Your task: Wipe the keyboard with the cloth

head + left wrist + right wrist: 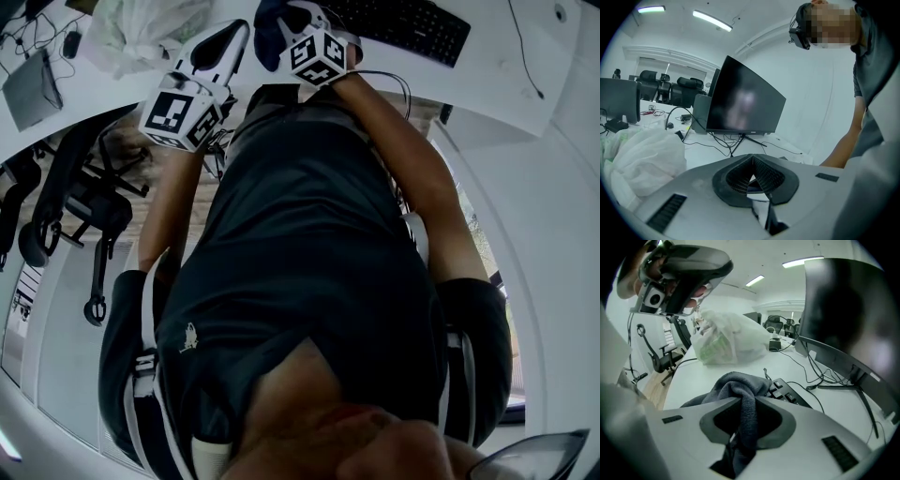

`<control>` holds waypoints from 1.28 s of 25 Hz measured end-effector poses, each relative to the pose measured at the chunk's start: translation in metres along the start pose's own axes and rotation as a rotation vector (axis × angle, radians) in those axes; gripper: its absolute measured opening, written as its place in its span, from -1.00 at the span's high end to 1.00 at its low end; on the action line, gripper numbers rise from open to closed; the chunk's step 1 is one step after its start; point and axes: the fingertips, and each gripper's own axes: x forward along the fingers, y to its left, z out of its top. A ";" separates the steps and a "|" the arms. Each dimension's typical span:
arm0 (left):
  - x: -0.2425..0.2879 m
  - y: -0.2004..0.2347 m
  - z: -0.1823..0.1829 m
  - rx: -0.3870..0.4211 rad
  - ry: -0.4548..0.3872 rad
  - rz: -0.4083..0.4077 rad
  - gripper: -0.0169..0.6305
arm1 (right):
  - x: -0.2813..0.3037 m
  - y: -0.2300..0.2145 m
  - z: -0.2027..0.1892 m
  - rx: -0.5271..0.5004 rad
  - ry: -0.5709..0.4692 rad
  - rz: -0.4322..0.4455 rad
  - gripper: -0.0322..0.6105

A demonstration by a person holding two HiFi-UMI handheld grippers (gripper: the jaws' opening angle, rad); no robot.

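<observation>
Keyboard (403, 26), black and long, lies along the near edge of the white table (487, 84), its length running left to right. The grey, fluffy cloth (740, 390) sits bunched at its left end, pinched tight in the right tongs (740, 425). The left tongs (752, 177) are closed on nothing. There is bare table to the right of the keyboard.

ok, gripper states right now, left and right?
Left gripper: jaws shut, nothing between them.
Right gripper: jaws shut on the cloth.
</observation>
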 end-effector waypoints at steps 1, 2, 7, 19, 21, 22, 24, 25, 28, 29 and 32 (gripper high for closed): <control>-0.001 0.003 0.000 -0.002 -0.001 0.004 0.93 | -0.001 0.003 0.001 -0.026 -0.004 0.030 0.67; -0.002 0.006 0.000 -0.005 -0.002 0.007 0.93 | -0.002 0.004 0.000 -0.069 -0.005 0.054 0.67; -0.008 0.022 0.004 -0.015 -0.012 0.013 0.93 | 0.002 -0.046 0.001 -0.077 0.023 -0.029 0.67; -0.019 0.055 0.009 -0.039 -0.039 0.022 0.93 | -0.087 -0.142 -0.091 0.339 0.141 -0.367 0.67; -0.020 0.059 0.008 -0.043 -0.042 0.019 0.93 | -0.119 -0.158 -0.130 0.388 0.210 -0.458 0.68; -0.021 0.061 0.008 -0.045 -0.043 0.017 0.93 | -0.133 -0.165 -0.147 0.409 0.246 -0.498 0.68; -0.021 0.064 0.007 -0.048 -0.045 0.011 0.93 | -0.152 -0.174 -0.168 0.436 0.302 -0.560 0.68; -0.021 0.065 0.007 -0.050 -0.046 0.008 0.93 | -0.156 -0.176 -0.170 0.435 0.320 -0.577 0.68; -0.018 0.065 0.008 -0.049 -0.049 -0.002 0.93 | -0.137 -0.170 -0.145 0.349 0.321 -0.576 0.69; -0.017 0.063 0.009 -0.047 -0.050 -0.005 0.93 | -0.123 -0.164 -0.129 0.305 0.303 -0.557 0.69; -0.016 0.059 0.011 -0.041 -0.056 -0.010 0.93 | -0.071 -0.136 -0.075 0.164 0.221 -0.468 0.69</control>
